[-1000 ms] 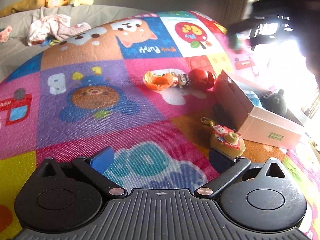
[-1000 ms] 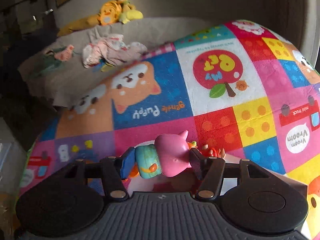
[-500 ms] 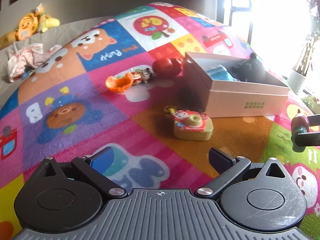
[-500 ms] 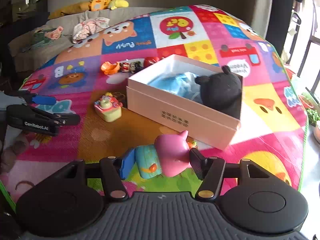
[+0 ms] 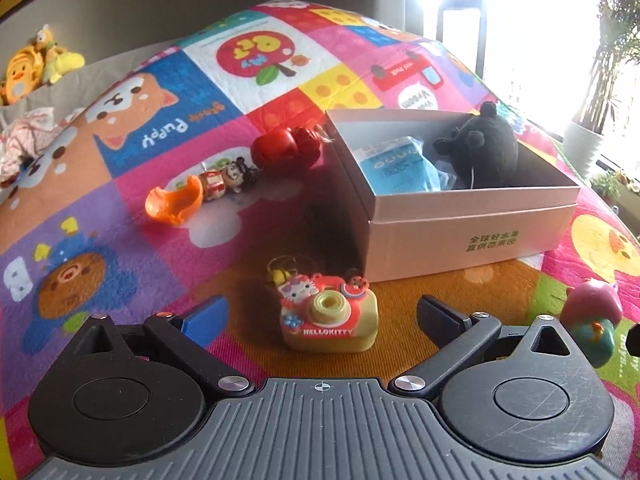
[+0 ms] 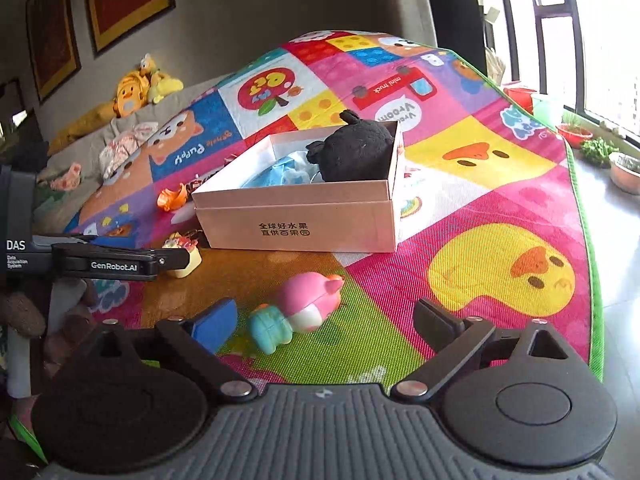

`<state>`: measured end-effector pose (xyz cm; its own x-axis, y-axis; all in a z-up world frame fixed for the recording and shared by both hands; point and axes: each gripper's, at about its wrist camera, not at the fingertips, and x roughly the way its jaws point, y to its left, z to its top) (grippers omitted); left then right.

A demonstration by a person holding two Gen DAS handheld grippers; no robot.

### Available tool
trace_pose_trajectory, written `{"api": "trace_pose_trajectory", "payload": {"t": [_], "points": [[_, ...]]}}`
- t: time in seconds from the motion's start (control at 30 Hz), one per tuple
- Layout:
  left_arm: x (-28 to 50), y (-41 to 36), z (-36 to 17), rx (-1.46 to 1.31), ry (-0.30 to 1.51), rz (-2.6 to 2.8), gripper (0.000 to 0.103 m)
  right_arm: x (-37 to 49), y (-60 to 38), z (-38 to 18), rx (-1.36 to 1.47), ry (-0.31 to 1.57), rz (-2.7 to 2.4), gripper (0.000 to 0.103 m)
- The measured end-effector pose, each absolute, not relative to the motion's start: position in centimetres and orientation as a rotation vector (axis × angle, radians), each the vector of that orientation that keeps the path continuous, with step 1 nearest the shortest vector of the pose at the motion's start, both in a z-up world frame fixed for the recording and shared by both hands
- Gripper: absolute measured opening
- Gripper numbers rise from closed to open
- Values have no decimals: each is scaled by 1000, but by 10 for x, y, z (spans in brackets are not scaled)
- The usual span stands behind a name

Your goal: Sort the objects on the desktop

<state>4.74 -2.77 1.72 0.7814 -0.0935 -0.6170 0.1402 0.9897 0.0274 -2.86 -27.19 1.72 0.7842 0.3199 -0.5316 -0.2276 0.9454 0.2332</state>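
Note:
My right gripper (image 6: 324, 320) is open, and a pink and teal pig toy (image 6: 298, 312) lies on the mat between its fingers. The same toy shows at the right edge of the left wrist view (image 5: 592, 320). My left gripper (image 5: 322, 314) is open around a yellow Hello Kitty toy camera (image 5: 328, 322) on the mat. A white open box (image 5: 472, 216) holds a black plush (image 5: 480, 148) and a blue packet (image 5: 396, 164); it also shows in the right wrist view (image 6: 296, 216). Left of the box lie red boxing gloves (image 5: 286, 148), a small figurine (image 5: 228, 178) and an orange shell (image 5: 174, 200).
Everything lies on a colourful patchwork play mat (image 6: 500, 208). A grey couch with a yellow plush (image 6: 132, 94) and crumpled clothes (image 6: 124, 146) stands behind. Plant pots (image 6: 624, 168) line the window at the right. The left gripper's body (image 6: 100, 262) is at the left of the right wrist view.
My right gripper has opened and let go of the pig toy, which now lies on the mat. My left gripper has moved closer to the toy camera, now between its fingers.

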Motion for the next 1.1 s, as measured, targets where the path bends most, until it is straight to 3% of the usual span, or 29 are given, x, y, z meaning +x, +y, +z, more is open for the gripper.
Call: {"api": "trace_pose_trajectory", "payload": {"t": [0.03,0.07,0.1,0.13,0.2,0.67,0.8,1.1], "points": [[50,-28,17,74,665,-121,101,-28,-272,13,175,602,291,99],[52,-28,16,75,669,-118,92,-27,-271,9,183,607,284,99],[53,-29,14,77,677,-118,76,-25,-270,5,185,619,275,99],[53,-29,13,77,688,-117,69,-24,-269,4,187,627,274,99],[49,-27,12,67,693,-118,61,-25,-271,5,199,613,280,103],[-38,1,17,37,730,-169,63,-21,-271,1,220,647,275,103],[-50,-9,19,49,707,-225,81,-19,-271,-1,221,666,272,103],[-46,-13,8,68,699,-188,93,-17,-280,-2,286,688,290,103]]}}
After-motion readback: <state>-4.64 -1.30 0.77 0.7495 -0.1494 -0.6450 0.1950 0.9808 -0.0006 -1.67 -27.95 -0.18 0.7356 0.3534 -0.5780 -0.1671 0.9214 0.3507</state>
